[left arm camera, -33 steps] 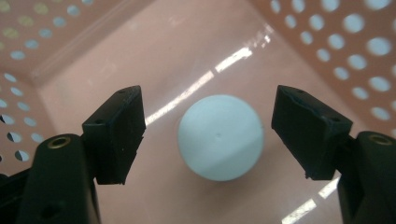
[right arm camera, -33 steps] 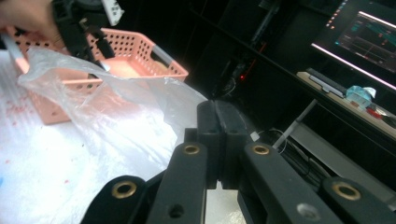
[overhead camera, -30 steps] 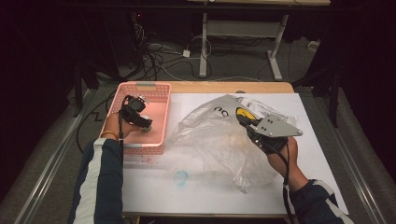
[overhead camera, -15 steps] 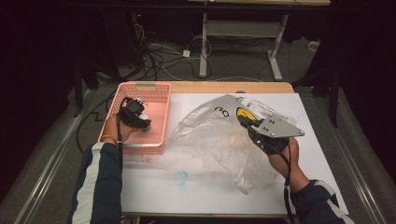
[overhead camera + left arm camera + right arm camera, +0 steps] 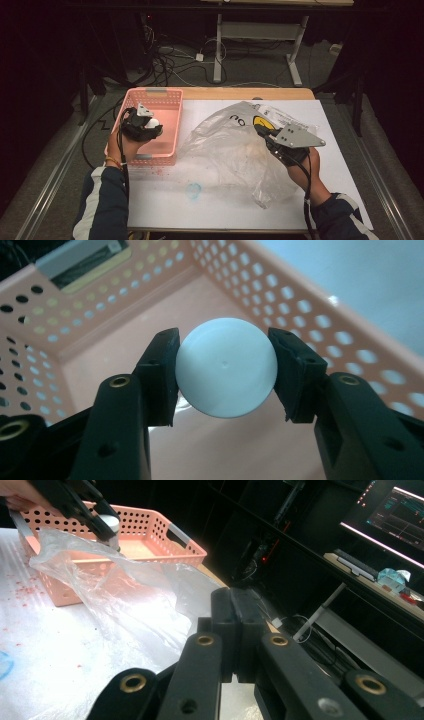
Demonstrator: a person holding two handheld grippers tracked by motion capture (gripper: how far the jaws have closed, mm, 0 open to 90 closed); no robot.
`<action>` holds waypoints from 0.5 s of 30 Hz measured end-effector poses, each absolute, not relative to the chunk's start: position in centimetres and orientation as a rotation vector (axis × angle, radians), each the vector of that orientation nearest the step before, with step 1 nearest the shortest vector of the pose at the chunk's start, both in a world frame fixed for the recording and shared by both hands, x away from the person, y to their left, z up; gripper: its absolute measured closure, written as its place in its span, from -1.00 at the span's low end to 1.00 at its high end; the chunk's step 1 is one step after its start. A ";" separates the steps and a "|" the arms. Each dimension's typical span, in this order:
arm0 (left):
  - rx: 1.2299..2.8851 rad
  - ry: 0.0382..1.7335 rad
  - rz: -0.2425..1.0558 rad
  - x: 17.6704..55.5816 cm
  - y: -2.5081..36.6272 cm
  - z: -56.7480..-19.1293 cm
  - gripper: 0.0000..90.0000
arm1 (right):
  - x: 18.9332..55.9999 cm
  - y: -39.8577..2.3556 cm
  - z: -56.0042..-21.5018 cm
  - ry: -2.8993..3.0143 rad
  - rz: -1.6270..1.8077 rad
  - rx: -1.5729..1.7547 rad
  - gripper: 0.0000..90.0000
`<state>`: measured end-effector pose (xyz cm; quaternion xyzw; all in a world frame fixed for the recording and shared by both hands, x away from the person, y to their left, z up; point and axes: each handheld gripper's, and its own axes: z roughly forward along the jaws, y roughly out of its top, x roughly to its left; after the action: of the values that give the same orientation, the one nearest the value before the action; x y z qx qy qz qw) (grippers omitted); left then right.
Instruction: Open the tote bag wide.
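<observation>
White ball [image 5: 226,367] is sitting clamped in the left gripper [image 5: 225,371] above the pink basket [image 5: 320,335]; the right gripper [image 5: 235,630], jaws closed, is probably pinching the plastic bag [image 5: 230,150].

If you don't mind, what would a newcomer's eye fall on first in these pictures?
Probably the white ball, clamped between the left tongs over the pink basket at the table's left. Next, the crumpled clear plastic bag spread across the middle of the table, its edge pinched by the shut right tongs.
</observation>
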<state>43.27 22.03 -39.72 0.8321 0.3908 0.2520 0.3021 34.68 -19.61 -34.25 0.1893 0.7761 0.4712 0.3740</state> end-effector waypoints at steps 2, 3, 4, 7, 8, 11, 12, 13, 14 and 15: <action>2.183 0.997 0.684 42.2 21.7 -39.5 0.06 | 34.7 -19.5 -34.3 1.990 1.204 0.484 1.00; 2.171 0.985 0.684 41.8 21.6 -39.4 0.06 | 34.7 -19.5 -34.3 1.990 1.202 0.484 1.00; 2.164 0.973 0.696 41.4 21.5 -39.3 0.07 | 34.7 -19.5 -34.4 1.991 1.197 0.484 1.00; 2.132 0.940 0.682 40.5 21.3 -38.7 0.07 | 34.7 -19.5 -34.4 1.990 1.196 0.485 1.00; 2.126 0.921 0.700 40.3 21.2 -38.6 0.07 | 34.7 -19.5 -34.5 1.991 1.195 0.486 1.00; 2.139 0.898 0.711 39.9 20.8 -38.6 0.07 | 34.7 -19.5 -34.7 1.996 1.194 0.492 1.00; 2.141 0.894 0.715 39.8 20.7 -38.6 0.07 | 34.7 -19.5 -34.8 1.999 1.190 0.484 1.00; 2.144 0.891 0.710 39.7 20.7 -38.6 0.07 | 34.7 -19.5 -34.8 2.002 1.189 0.485 1.00; 2.143 0.887 0.702 39.7 20.6 -38.7 0.07 | 34.7 -19.5 -34.8 2.002 1.189 0.485 1.00; 2.143 0.884 0.704 39.6 20.6 -38.6 0.07 | 34.7 -19.5 -34.9 2.005 1.184 0.485 1.00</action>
<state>39.56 20.60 -38.62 0.8281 0.3416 0.2721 0.3515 34.70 -19.53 -34.94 0.1894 0.7822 0.4620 0.3725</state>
